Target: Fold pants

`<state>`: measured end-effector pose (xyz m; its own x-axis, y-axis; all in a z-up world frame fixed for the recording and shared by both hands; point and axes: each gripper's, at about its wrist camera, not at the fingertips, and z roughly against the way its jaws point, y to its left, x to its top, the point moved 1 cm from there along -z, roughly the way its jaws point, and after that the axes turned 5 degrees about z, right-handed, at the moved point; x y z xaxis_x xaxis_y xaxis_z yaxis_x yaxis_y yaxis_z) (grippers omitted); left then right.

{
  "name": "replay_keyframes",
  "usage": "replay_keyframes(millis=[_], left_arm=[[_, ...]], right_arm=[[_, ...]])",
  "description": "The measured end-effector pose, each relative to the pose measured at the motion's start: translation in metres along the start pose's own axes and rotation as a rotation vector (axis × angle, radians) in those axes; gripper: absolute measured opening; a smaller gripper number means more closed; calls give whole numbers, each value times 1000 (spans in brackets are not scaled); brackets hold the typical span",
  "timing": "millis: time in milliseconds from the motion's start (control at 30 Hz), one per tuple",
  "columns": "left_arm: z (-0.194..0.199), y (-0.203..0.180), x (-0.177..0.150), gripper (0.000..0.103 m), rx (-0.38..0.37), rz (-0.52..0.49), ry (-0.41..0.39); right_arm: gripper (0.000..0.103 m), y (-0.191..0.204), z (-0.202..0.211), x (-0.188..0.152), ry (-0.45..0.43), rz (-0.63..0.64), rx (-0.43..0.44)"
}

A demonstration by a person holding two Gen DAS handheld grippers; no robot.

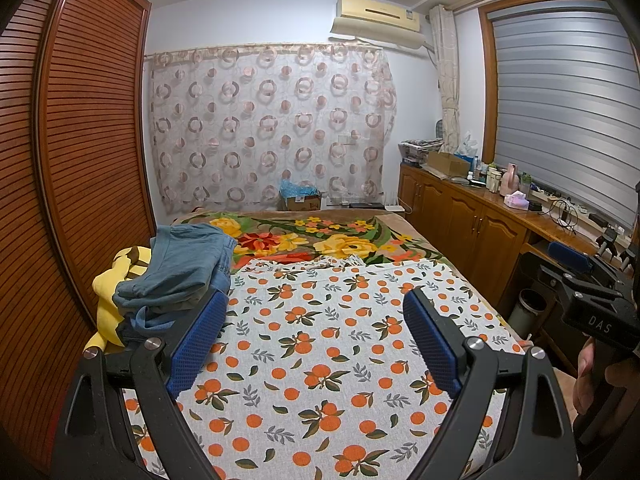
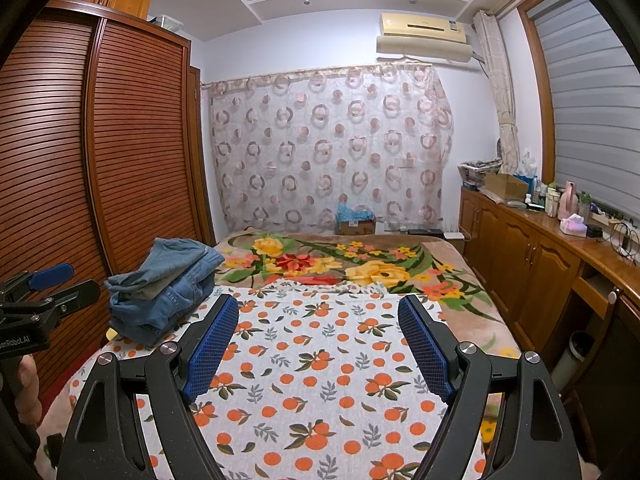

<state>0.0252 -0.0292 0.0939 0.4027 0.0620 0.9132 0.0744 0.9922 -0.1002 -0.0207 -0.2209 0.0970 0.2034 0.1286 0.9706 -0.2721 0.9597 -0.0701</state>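
Both the left gripper and right gripper are hovering with jaws spread wide, holding nothing, above an orange-print woven sheet. Folded denim pants are lying stacked at the bed's left edge beside a louvered wooden wardrobe.

Even indoor light, moderately bright, soft and slightly warm; its source cannot be told. Shadows weak. Window blind reads pale grey-blue, no glare off it. Mild sheen on the wooden countertop. Strong fisheye bend in both views: wardrobe slats bow outward, ceiling lines curve. Black vignette fills the corners. Focus sharp across the orange-print sheet; far clutter on the countertop too small to resolve.
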Motion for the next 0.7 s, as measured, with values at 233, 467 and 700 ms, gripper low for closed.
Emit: replay_keyframes(millis=[233, 467, 700], left_arm=[[0, 0, 0, 91, -1, 0, -1], [0, 0, 0, 91, 0, 1, -1], [1, 0, 1, 91, -3, 2, -2]], right_arm=[[84, -1, 0, 0, 1, 0, 7], [84, -2, 0, 0, 1, 1, 7], [84, -2, 0, 1, 0, 2, 7]])
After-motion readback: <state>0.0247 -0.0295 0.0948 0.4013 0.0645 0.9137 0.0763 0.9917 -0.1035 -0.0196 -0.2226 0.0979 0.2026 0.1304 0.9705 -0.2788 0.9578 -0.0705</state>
